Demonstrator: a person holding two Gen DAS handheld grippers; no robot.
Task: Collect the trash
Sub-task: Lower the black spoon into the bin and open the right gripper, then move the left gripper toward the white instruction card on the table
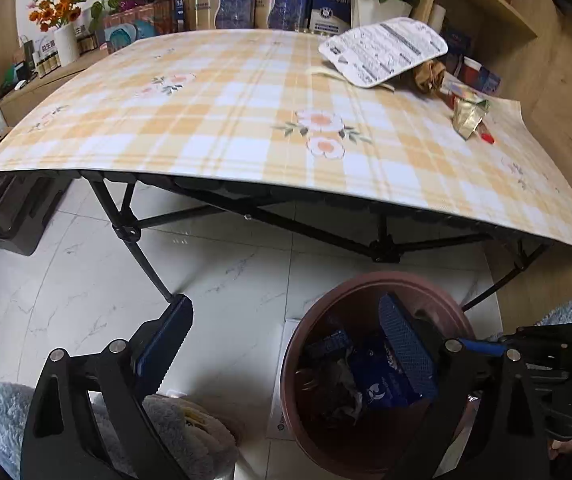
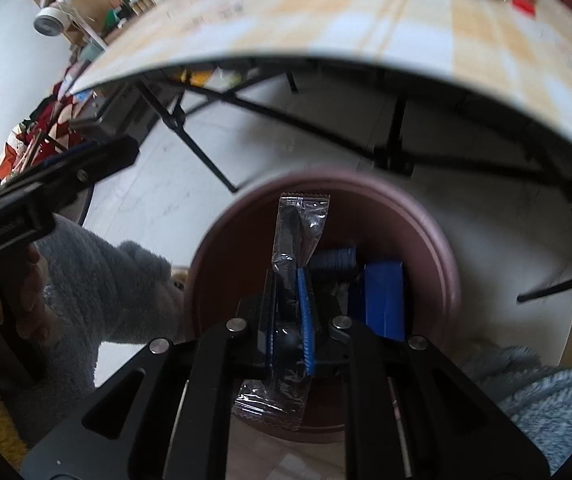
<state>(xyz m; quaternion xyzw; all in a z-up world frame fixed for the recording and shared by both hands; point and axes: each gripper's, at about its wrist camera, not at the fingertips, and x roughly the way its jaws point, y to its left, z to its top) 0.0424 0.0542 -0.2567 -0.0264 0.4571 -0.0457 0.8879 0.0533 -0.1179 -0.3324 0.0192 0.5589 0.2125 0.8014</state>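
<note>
While gripping a clear wrapper (image 2: 299, 236), right gripper (image 2: 289, 312) hovers over bin (image 2: 437, 240).

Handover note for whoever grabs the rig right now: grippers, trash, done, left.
Right gripper: shut on a clear plastic wrapper, held over the brown bin; not yet dropped.
Left gripper: open and empty, low beside the bin on the floor in front of the table.
Done: the bin already holds a blue box and some crumpled scraps.
Left on the table, far right corner: white printed pack, brown crumpled paper, gold foil wrapper, a small red piece.
Next, probably: release the wrapper into the bin, then go back for the corner pile.
</note>
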